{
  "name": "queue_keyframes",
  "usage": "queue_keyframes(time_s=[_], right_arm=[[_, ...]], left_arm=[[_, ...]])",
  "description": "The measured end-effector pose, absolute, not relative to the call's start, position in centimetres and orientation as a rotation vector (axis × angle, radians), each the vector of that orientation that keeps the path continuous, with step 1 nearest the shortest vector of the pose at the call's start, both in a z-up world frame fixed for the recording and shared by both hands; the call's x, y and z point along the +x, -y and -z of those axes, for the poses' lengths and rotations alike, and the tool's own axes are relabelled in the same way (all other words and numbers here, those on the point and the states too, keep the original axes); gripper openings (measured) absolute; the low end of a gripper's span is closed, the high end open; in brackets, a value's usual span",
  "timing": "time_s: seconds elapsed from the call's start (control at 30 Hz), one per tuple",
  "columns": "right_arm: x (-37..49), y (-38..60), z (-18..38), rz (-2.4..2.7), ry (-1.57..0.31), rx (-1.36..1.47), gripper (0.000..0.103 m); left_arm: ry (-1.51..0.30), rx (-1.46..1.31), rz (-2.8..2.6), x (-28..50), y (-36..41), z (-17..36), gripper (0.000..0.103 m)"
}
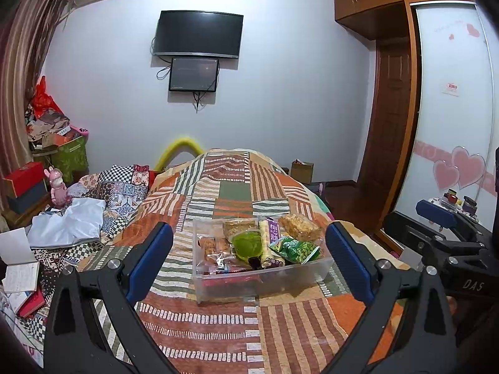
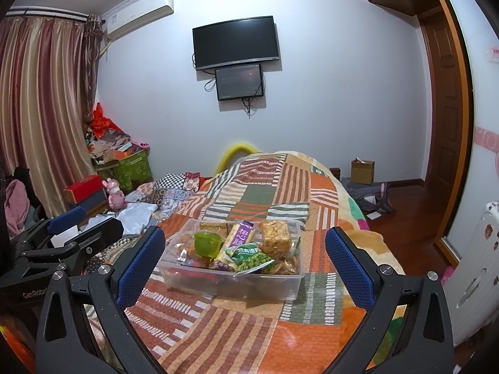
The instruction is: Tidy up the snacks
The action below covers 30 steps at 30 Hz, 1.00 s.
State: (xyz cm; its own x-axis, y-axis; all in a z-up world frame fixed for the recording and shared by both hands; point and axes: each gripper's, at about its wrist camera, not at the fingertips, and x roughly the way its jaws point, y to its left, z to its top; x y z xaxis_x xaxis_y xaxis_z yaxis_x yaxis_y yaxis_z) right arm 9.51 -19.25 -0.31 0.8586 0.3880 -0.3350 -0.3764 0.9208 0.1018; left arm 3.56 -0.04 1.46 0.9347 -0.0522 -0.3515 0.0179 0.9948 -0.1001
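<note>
Left gripper [image 1: 249,258] jaws wide apart, empty; right gripper [image 2: 244,260] likewise; snack box [image 1: 259,280] beyond, untouched.

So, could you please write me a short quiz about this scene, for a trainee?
1. True or false: the clear box of snacks stands on the floor.
2. Which snack has a green bag? A. peas B. rice cracker C. purple bar
3. Fill in: both grippers have their jaws ___.

Key:
1. False; it stands on the patchwork blanket.
2. A, the pea bag.
3. Open: left gripper, right gripper, nothing held.
</note>
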Motion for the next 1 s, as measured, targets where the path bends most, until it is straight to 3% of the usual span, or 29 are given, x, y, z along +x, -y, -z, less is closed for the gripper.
queue_keyframes(time_s=[1.0], right_arm=[[9.48,19.17,0.21,-0.405,-0.359,0.035,0.103]], left_arm=[[-0.356,-0.095,0.057,3.35,0.32,-1.44,0.099]])
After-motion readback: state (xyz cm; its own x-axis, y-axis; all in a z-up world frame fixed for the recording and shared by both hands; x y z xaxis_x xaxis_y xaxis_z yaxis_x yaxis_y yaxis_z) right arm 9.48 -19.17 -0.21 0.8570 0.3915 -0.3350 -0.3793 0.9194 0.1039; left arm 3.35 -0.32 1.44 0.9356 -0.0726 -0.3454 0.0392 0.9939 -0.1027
